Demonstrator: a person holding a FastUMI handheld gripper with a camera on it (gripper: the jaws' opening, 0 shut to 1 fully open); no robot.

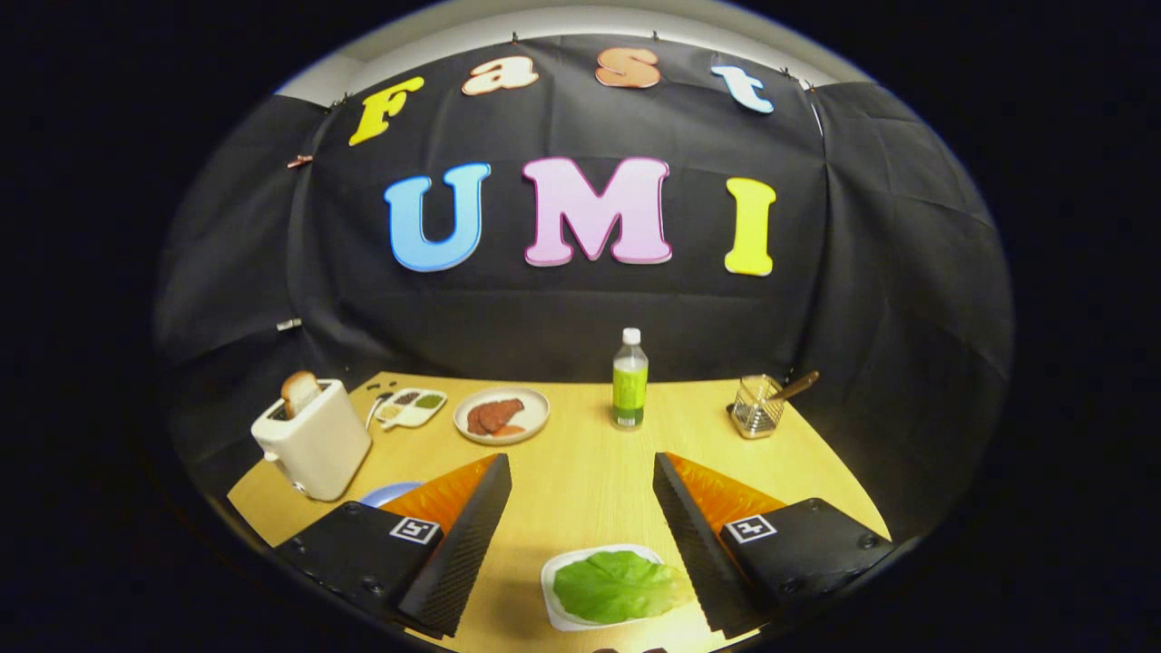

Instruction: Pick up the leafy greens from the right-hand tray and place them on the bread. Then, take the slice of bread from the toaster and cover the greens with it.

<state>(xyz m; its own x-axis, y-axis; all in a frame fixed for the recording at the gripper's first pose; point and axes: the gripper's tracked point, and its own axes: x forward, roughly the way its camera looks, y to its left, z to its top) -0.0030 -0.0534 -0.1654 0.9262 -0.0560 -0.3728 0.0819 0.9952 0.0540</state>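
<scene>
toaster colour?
Cream-white toaster, bread slice sticking up from its slot; clearest in the gripper view, beyond the open jaws.

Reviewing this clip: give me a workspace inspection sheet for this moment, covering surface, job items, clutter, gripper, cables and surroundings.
Surface: light wooden table, bare between the fingers.
Job's things: leafy greens lie on a white tray between the fingers, nearer the right one; a bread slice stands in the white toaster; a blue plate peeks out behind the left finger, its contents hidden.
Clutter: plate of sliced meat, small divided dish, green bottle, wire holder with a utensil.
Gripper: gripper open, fingers wide apart, holding nothing.
Cables: a thin cord beside the toaster.
Surroundings: black cloth wall.
</scene>
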